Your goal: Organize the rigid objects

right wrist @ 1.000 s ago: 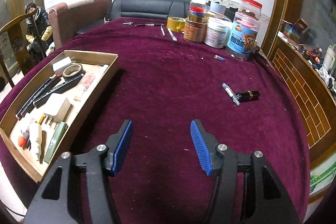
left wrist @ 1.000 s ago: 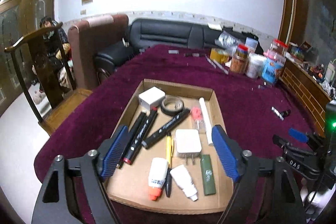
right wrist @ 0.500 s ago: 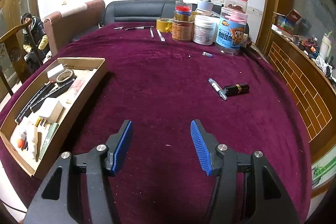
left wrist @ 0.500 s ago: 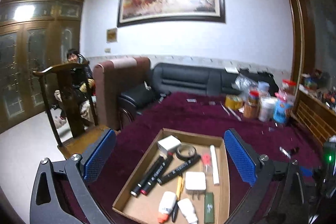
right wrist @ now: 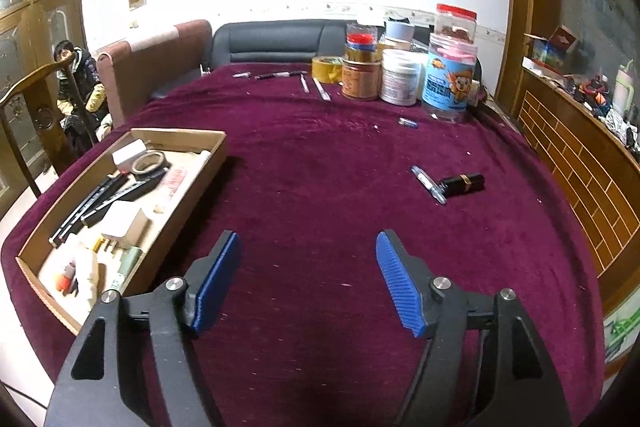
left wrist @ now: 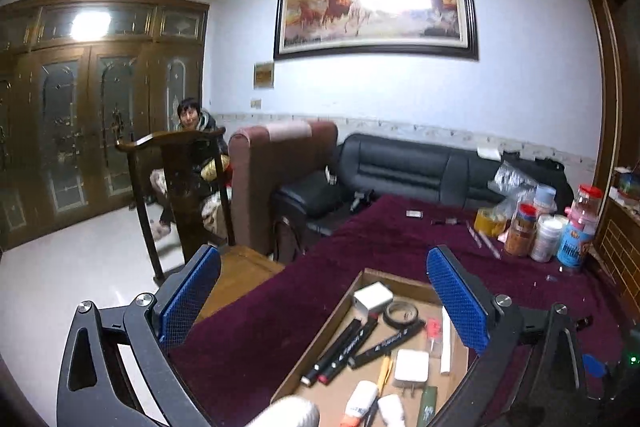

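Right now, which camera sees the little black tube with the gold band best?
The right wrist view. There the black tube lies in plain sight on the purple tablecloth, beside a clear pen, with nothing covering it. In the left wrist view, only a dark speck shows at the far right, too small to tell.

The left gripper (left wrist: 320, 287) hangs above the near end of the cardboard tray (left wrist: 320, 337), its jaws spread wide with nothing between them. In the tray lie black markers (left wrist: 344, 347), a tape roll (left wrist: 400, 313), a white charger (left wrist: 411, 366) and a white box (left wrist: 373, 297). Jars (left wrist: 546, 237) stand on the counter (left wrist: 400, 243) at the far right.
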`<state>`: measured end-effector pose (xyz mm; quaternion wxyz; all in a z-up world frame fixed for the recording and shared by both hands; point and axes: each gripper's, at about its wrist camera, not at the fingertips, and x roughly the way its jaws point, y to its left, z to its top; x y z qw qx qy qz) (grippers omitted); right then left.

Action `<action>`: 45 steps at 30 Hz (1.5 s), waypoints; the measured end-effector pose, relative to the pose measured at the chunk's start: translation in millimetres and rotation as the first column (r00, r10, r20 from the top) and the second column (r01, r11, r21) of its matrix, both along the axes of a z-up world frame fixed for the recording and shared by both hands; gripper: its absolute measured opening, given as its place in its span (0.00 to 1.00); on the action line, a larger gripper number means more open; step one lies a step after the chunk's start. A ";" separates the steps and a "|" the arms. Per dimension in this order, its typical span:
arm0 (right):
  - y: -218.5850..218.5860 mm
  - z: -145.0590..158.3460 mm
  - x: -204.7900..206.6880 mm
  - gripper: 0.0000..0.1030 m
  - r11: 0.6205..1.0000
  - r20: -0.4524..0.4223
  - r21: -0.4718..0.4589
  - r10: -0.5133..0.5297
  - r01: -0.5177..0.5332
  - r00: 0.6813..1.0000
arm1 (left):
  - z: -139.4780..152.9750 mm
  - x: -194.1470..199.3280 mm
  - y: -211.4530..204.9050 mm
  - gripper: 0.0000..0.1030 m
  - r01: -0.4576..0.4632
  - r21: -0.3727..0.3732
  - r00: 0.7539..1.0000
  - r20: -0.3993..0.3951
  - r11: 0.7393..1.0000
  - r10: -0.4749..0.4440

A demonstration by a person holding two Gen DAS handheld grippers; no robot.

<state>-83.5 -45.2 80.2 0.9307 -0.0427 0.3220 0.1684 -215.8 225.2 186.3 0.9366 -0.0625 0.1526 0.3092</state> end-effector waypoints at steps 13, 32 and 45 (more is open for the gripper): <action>75.3 -3.6 -32.7 0.80 0.988 0.019 -0.083 0.135 -0.133 0.991 | -73.7 45.6 5.0 0.99 0.051 -0.149 0.954 -0.287 0.988 -0.092; 154.3 0.5 -29.4 0.80 0.957 -0.004 -0.219 0.194 -0.190 0.981 | -115.3 59.1 49.0 0.99 0.019 -0.253 0.914 -0.387 0.967 -0.120; 170.4 -8.4 -20.8 0.80 0.953 -0.041 -0.234 0.190 -0.194 0.981 | -131.7 67.2 69.9 0.99 0.030 -0.308 0.897 -0.412 0.951 -0.162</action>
